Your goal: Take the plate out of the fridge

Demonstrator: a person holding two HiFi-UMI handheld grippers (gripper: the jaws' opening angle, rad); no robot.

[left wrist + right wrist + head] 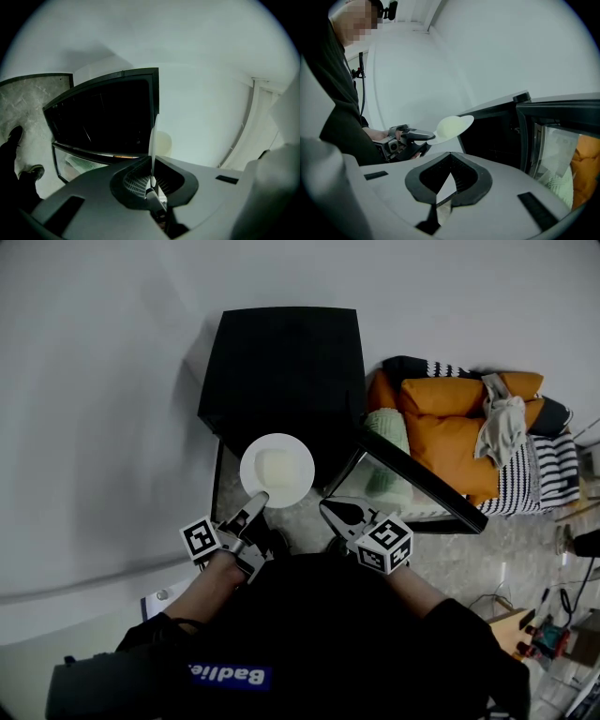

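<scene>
The black fridge (281, 371) stands against the wall with its door (422, 479) swung open to the right. The white plate (277, 470) is outside the cabinet, level, in front of the open compartment. The left gripper (255, 502) has its jaws clenched on the plate's near rim; its own view shows the plate (152, 145) edge-on between the pads. The right gripper (451, 154) has its jaws closed tip to tip, with nothing between them, clear of the plate.
</scene>
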